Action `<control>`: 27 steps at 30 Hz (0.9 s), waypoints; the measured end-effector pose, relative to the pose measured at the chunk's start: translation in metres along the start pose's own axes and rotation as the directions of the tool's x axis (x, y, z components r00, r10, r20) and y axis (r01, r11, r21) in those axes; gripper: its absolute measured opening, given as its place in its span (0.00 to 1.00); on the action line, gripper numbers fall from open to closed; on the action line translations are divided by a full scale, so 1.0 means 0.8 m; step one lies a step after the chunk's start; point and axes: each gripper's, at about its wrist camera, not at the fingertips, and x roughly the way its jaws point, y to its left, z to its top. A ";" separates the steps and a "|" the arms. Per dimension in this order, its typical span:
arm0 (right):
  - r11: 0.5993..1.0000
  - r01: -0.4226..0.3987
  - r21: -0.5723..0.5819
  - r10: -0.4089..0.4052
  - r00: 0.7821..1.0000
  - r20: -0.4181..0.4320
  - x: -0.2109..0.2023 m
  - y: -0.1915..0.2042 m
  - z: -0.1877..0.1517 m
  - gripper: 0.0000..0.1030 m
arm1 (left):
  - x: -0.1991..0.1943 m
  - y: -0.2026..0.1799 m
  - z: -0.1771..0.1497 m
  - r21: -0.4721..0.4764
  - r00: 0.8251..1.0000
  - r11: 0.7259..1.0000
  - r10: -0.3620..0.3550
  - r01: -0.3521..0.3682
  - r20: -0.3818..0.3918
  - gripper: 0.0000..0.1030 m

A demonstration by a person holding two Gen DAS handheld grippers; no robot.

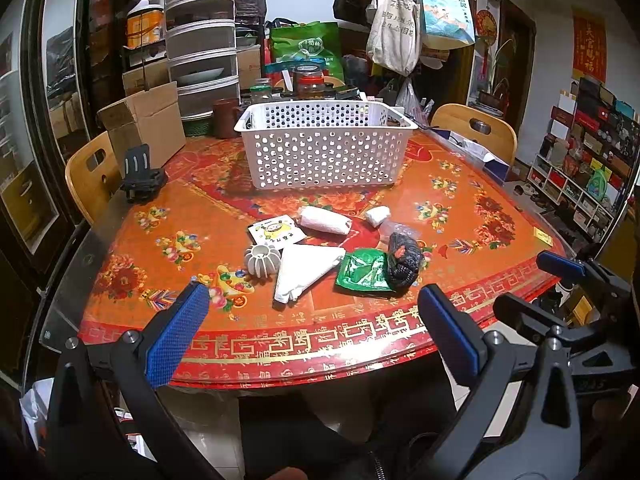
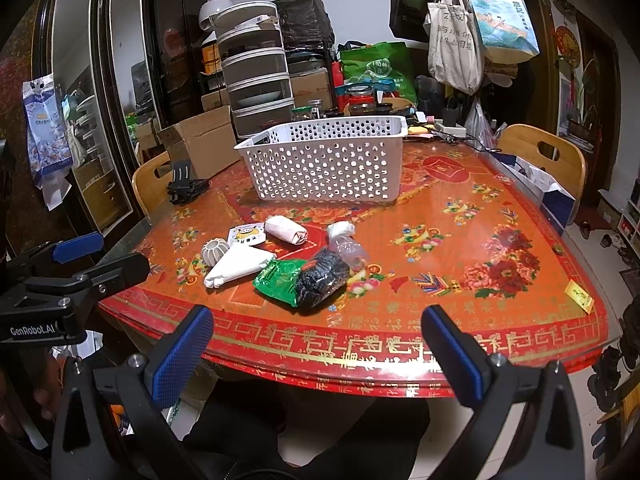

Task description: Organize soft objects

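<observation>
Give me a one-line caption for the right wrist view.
Open right gripper hovers at the table edge, facing soft items near the green packet, white basket behind.

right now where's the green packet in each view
Left wrist: green packet, centre-right, near table edge, just left of the dark mesh bundle.
Right wrist: green packet, centre-left, same bundle overlapping its right side.
Shared landmark: white perforated basket behind it.
</observation>
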 end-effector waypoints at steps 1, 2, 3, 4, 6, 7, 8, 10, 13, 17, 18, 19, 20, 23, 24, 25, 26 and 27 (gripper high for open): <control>1.000 0.000 0.000 0.000 1.000 0.000 0.000 0.000 -0.001 1.00 | 0.000 0.000 0.000 0.000 1.000 1.000 0.000 0.000 0.000 1.00; 1.000 0.000 0.000 0.000 1.000 0.000 0.000 0.000 -0.001 1.00 | 0.000 -0.001 0.000 0.000 1.000 1.000 0.000 0.000 0.000 1.00; 1.000 0.000 0.000 0.000 1.000 0.000 0.000 0.000 -0.001 1.00 | 0.000 -0.001 0.000 0.000 1.000 1.000 0.000 0.000 0.000 1.00; 1.000 -0.001 0.000 0.001 1.000 0.000 0.000 0.000 0.000 1.00 | 0.000 -0.001 0.001 0.000 1.000 1.000 0.001 -0.001 0.000 1.00; 1.000 -0.001 0.000 0.001 1.000 0.000 0.001 0.000 0.000 1.00 | 0.000 -0.001 0.000 0.001 1.000 1.000 0.000 0.000 -0.001 1.00; 1.000 0.000 0.000 0.000 1.000 0.000 0.001 0.000 0.000 1.00 | 0.000 -0.001 0.001 0.001 1.000 1.000 0.001 -0.001 -0.001 1.00; 1.000 0.000 0.000 0.000 1.000 -0.001 0.001 0.000 0.000 1.00 | 0.000 -0.001 0.001 0.001 1.000 1.000 0.001 -0.001 0.000 1.00; 1.000 -0.001 0.000 0.001 1.000 -0.001 0.001 0.000 -0.001 1.00 | 0.000 -0.001 0.001 0.000 1.000 1.000 0.001 -0.001 0.000 1.00; 1.000 -0.001 0.001 0.001 1.000 -0.002 0.001 0.000 -0.001 1.00 | 0.003 0.000 -0.001 0.000 1.000 1.000 0.001 -0.001 -0.002 1.00; 1.000 -0.014 0.009 0.014 1.000 0.005 0.004 0.000 -0.004 1.00 | 0.004 0.002 -0.005 0.005 0.999 1.000 0.014 -0.014 0.034 1.00; 0.999 -0.030 0.012 0.030 0.999 0.014 0.005 -0.002 -0.005 1.00 | 0.002 0.004 -0.006 0.002 0.998 1.000 0.008 -0.009 0.064 1.00; 0.998 -0.053 0.021 0.052 0.998 0.035 0.005 -0.003 -0.006 1.00 | 0.000 0.007 -0.007 -0.003 0.996 1.000 0.004 -0.004 0.091 1.00; 0.997 -0.069 0.031 0.067 0.996 0.060 0.007 -0.007 -0.007 1.00 | 0.000 0.011 -0.008 -0.009 0.994 1.000 0.001 0.000 0.109 1.00; 0.997 -0.067 0.035 0.061 0.987 0.150 0.011 -0.014 -0.013 1.00 | 0.016 0.023 -0.009 -0.011 0.992 1.000 0.006 -0.004 0.128 1.00; 0.998 -0.059 0.032 0.053 0.985 0.161 0.014 -0.015 -0.015 1.00 | 0.029 0.026 -0.012 -0.009 0.994 1.000 0.013 -0.012 0.109 1.00; 0.998 -0.053 0.028 0.048 0.987 0.153 0.023 -0.016 -0.019 1.00 | 0.049 0.030 -0.012 -0.009 0.998 1.000 0.020 -0.019 0.058 1.00; 0.999 -0.043 0.030 0.039 0.990 0.136 0.031 -0.017 -0.022 1.00 | 0.068 0.032 -0.015 -0.006 1.000 1.000 0.019 -0.019 0.006 1.00; 0.999 -0.012 0.041 0.007 0.993 0.115 0.041 -0.019 -0.026 1.00 | 0.089 0.036 -0.021 -0.002 0.999 1.000 0.024 -0.024 -0.045 1.00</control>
